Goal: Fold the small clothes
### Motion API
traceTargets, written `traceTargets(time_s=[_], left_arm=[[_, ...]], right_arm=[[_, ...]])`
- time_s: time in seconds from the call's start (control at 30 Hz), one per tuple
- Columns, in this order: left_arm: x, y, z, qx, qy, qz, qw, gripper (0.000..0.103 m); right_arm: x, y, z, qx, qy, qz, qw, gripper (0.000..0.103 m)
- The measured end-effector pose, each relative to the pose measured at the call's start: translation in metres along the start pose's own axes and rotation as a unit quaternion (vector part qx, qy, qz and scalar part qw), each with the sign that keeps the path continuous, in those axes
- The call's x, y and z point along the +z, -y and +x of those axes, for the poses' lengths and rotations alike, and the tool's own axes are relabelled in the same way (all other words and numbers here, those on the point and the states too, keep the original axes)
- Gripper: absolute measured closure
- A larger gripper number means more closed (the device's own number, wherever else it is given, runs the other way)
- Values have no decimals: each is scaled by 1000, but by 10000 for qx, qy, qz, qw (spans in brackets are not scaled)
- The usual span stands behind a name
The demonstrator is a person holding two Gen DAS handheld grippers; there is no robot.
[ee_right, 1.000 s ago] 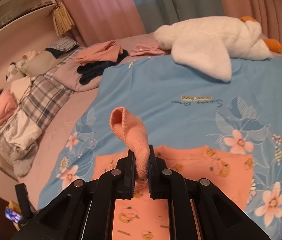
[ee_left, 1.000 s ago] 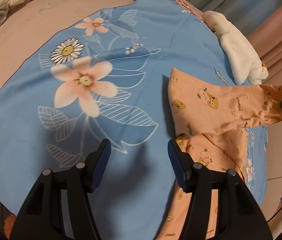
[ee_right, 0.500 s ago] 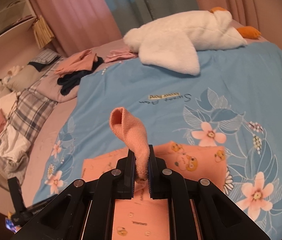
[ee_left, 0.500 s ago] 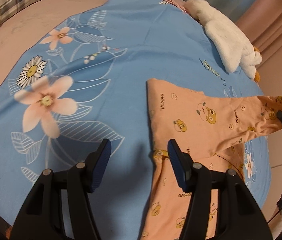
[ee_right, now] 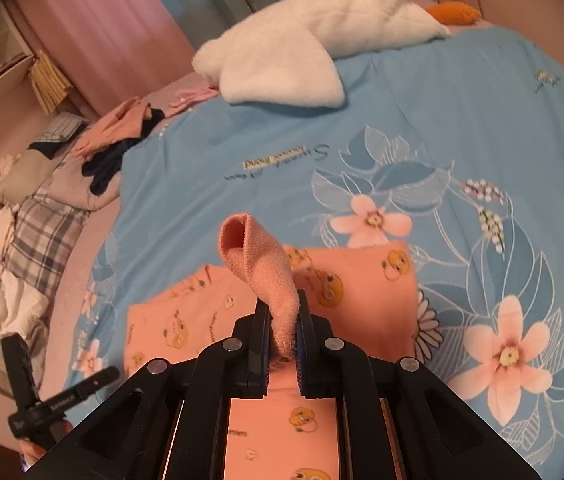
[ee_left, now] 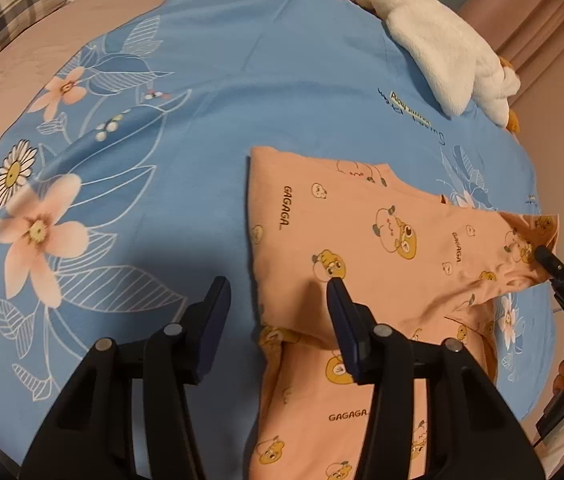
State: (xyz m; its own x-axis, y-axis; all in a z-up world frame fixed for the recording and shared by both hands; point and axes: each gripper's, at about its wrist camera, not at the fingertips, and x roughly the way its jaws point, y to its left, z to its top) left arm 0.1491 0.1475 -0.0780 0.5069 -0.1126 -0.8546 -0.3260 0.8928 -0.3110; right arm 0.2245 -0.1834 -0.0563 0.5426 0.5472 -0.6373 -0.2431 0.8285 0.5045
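Observation:
A peach child's top (ee_left: 362,232) printed with cartoon animals and "GAGAGA" lies on a blue floral blanket (ee_left: 201,100). My left gripper (ee_left: 277,304) hovers over the top's left edge. Its jaws are closing, with that folded edge showing between them and the pads not pressing on it. My right gripper (ee_right: 282,332) is shut on the sleeve cuff (ee_right: 257,260), which stands up from its fingers above the top's body (ee_right: 362,292). In the left wrist view the right gripper (ee_left: 542,256) holds the sleeve stretched out to the right, a hand behind it.
A white plush goose (ee_right: 302,52) lies at the far side of the blanket (ee_right: 462,120). A pile of pink and dark clothes (ee_right: 121,136) and plaid bedding (ee_right: 37,232) sit to the left on the pink bed. The left gripper (ee_right: 61,396) shows at the lower left.
My left gripper has slid sideways across the blanket to the top's left edge, and its jaws have narrowed. My right gripper has sunk over the top with the cuff still in it.

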Motion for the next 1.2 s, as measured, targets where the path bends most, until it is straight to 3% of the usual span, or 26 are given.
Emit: traceTargets(time_s=[0.1,0.87,1.1,1.2], left_arm=[[3,5,7,14,-54,55,10000,57],[16,18,52,213,-441,237,9985,62],[16,18,55,203,-455,218,9985,61],[15,18,55,217,-448,205,9985,61]], right_arm=[[-3,10,3,131,-129,239,9995,92],[-38,67,40,-140,-688,897,9935,92],[-35,70,22,-460,-422,860,9943,91],[-33,73,14,-489,-310,890,9943,86]])
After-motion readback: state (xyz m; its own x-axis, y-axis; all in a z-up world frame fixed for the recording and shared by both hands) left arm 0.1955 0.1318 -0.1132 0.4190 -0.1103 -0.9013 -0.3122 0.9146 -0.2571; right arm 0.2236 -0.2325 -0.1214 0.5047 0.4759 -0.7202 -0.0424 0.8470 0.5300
